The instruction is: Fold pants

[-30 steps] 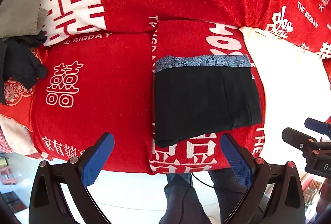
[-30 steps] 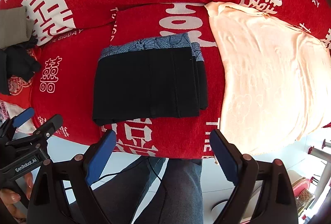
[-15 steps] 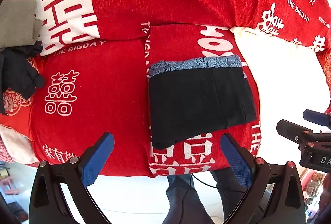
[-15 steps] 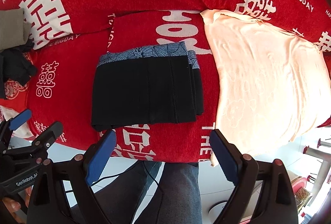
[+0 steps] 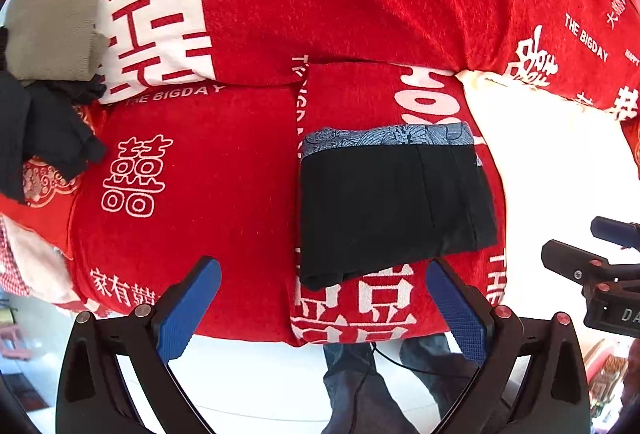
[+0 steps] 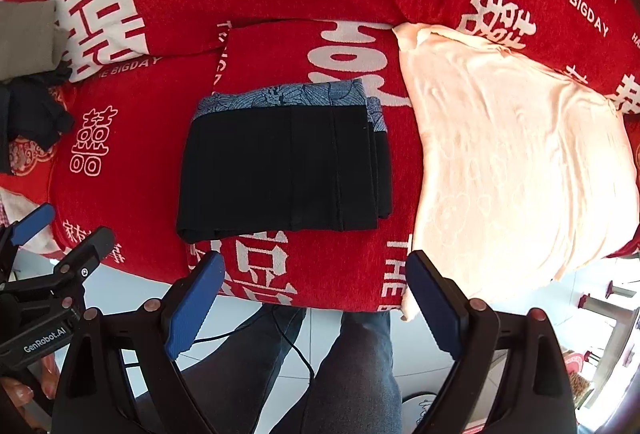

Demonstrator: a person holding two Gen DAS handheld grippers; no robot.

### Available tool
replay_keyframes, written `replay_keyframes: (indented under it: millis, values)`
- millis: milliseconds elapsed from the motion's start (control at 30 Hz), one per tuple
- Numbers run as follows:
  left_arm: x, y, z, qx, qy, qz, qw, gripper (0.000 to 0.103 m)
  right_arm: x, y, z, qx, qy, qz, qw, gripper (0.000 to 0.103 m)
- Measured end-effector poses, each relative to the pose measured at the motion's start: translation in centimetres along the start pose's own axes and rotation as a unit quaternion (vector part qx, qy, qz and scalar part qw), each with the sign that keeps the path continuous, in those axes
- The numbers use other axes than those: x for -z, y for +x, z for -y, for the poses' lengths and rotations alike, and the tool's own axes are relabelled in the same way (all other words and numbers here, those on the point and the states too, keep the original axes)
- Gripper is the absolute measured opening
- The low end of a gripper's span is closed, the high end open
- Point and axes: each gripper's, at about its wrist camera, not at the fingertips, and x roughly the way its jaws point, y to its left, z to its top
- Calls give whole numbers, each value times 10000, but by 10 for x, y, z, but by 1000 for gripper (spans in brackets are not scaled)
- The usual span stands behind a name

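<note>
Both grippers have drawn back a little from the sofa since the earlier frames, while the folded pants (image 6: 284,161) have not shifted: they lie as a compact black rectangle on the red seat cushion (image 6: 280,266), patterned blue waistband (image 6: 288,95) along the far edge, near edge close to the cushion's front. Judging by that tidy stack, the fold looks finished or nearly so. The left gripper (image 5: 320,310) hangs off the front of the cushion with its blue pads spread wide and nothing between them; the right gripper (image 6: 316,298) is likewise wide open and empty, and neither touches the cloth. The risk from here is mostly self-inflicted. A pad dragged across the top layer would likely peel it back, and the stepped edges on the pants' right side (image 6: 380,169) look the easiest to catch. A careless nudge toward the front could slide the bundle off the cushion. Just beside it lies a cream cloth (image 6: 512,161), which could get pinched along with the pants; the dark and grey garments (image 5: 48,81) at far left are well apart.
</note>
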Motion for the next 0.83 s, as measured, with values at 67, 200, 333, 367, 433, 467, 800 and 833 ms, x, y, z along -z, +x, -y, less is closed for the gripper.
replay_keyframes:
  millis: [67,200,333,367,433,467,800,833]
  values:
    - [4,-2,5,-3,-132,-60,9999,103,0,-3,5,-32,-66,44,10000,93]
    - [10,-5,17,-140,-115,-57,9998,103,4,-9,17,-13,-121,72,9999,93]
    - [10,-10,21,-172,-196,0,9997,103,7,-5,28,-52,-102,24,9999,93]
    - [10,-11,21,-175,-223,16,9996,103,8,-4,29,-70,-109,2,9999,93]
    - [9,-13,23,-154,-269,38,9995,103,8,-3,30,-84,-139,3,9999,93]
    - [9,-13,23,-140,-283,49,9995,103,8,-3,30,-98,-161,14,9998,93]
    - [8,-16,26,96,-395,129,9991,103,7,-1,31,-218,-221,-38,9995,93]
    - [8,-17,28,66,-359,150,9992,103,7,-1,32,-221,-212,-39,9995,93]
